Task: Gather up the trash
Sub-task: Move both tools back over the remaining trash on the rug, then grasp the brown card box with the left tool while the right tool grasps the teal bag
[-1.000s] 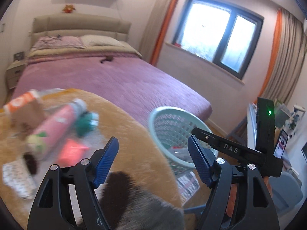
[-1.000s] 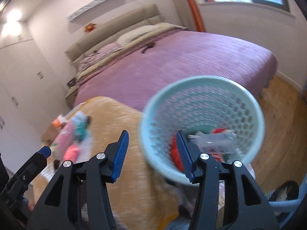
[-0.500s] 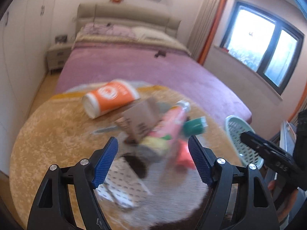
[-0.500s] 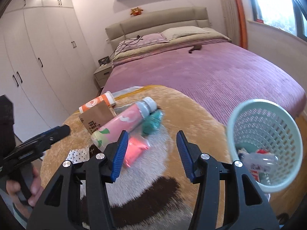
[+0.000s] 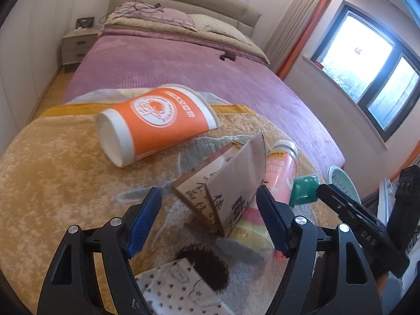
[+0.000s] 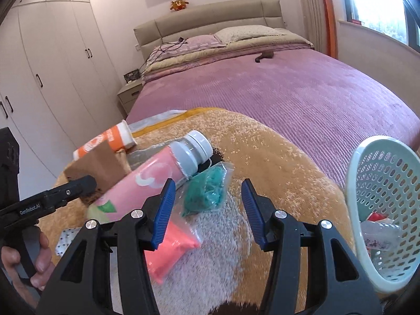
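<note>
Left wrist view: the left gripper (image 5: 208, 216) is held wide open around a brown paper bag (image 5: 228, 181), with an orange cup (image 5: 157, 123) lying farther left on the rug (image 5: 52, 173). The right gripper (image 6: 206, 206), also spread open, is seen near a green packet (image 6: 206, 191); the basket (image 6: 378, 181) sits at right.
</note>
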Available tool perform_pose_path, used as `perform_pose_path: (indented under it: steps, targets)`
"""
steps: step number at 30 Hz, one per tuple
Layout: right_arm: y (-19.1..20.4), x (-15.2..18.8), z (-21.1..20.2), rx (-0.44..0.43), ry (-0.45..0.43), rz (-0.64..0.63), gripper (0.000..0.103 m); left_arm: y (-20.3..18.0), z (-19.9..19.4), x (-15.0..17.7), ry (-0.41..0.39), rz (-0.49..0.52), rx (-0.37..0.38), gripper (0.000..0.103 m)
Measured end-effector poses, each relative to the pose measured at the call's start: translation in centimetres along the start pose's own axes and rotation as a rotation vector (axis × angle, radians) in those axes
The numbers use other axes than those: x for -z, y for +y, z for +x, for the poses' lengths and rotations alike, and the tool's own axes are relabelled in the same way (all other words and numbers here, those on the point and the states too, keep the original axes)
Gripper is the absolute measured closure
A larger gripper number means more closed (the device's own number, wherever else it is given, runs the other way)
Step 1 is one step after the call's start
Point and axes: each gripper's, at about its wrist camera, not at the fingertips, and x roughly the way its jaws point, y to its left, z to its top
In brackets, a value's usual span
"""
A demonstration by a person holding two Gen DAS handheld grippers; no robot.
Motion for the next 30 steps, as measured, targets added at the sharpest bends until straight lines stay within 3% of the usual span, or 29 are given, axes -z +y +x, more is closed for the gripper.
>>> perform_pose_path:
  steps: [4,8,11,12,13,14,17,30]
  targets:
    - [-0.6,0.2,1.2,-0.02,0.021,0.022,0.054,-0.5,0.5,0.4,0.007,0.02,0.015,0.046]
    - [-0.8,0.0,1.8,-0.022,0.042,0.033,0.054,-1.0,0.4,0.7,0.008,0.042,0.013,0.05]
    - [-0.5,-0.2,2.1,-0.041,0.049,0.025,0.054,-1.5,0.4,0.7,0.016,0.065,0.013,0.064]
    - [-0.3,-0.2,2.1,-0.045,0.046,0.018,0.056,-1.7,0.4,0.7,0.016,0.073,0.015,0.067]
    - [-0.1,-0.2,2.1,-0.047,0.044,0.006,0.062,-2.0,0.3,0.8,0.015,0.084,0.018,0.077]
    - [0.2,-0.1,2.2,-0.054,0.049,-0.014,0.074,-2.1,0.3,0.9,0.017,0.09,0.022,0.087]
    - [0.6,0.1,1.9,-0.058,0.032,-0.034,0.077,-2.6,0.0,1.2,0.015,0.103,0.02,0.097]
    - [-1.3,1.8,-3.0,-0.095,-0.022,0.019,0.078,-3.9,-6.9,2.3,-0.156,0.099,0.087,0.099]
